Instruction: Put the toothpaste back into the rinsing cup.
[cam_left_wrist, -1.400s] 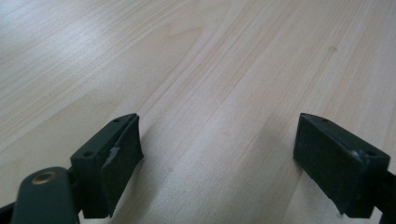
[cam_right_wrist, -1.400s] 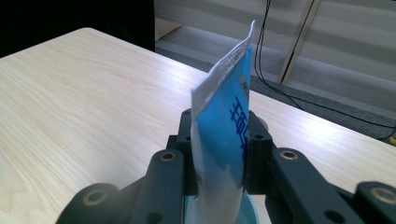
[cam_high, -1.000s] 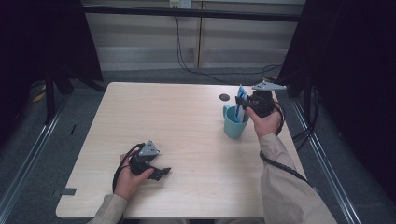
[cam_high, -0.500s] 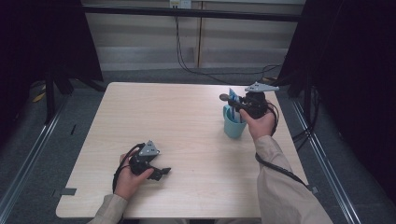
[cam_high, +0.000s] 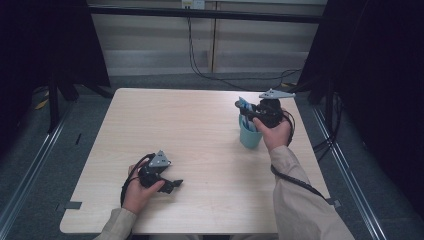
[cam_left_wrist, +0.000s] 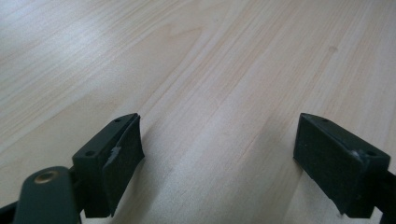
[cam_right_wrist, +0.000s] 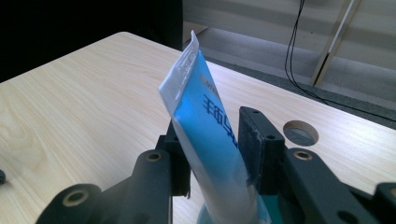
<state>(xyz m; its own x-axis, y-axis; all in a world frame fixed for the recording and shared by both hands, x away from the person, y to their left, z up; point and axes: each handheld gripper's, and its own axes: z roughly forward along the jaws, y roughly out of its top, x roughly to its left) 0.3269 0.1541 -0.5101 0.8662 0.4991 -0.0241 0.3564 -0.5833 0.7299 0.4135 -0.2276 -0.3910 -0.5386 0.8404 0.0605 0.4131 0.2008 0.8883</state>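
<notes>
— Where is the tube now?

— The blue tube (cam_right_wrist: 205, 135) stands tilted inside the light blue cup (cam_high: 249, 136), near the right edge of the table (cam_high: 200, 150). Its flat crimped end points up. In the right gripper view it passes between the two black jaws of the right gripper (cam_right_wrist: 212, 144).

— Does the right gripper press on it?

— The jaws have just been opening. The tube leans against the left jaw; on the other side it looks close to the right pad, but I cannot tell if that pad touches it. So I see no firm grip any more.

— And the left gripper?

— The left gripper (cam_left_wrist: 217, 154) lies low on the table near the front edge, held by the left hand (cam_high: 137, 192), well apart from the cup. Its jaws stand wide, with bare wood between them.

— Anything else?

— A round hole (cam_right_wrist: 301, 133) in the table top, just behind the cup.
</notes>
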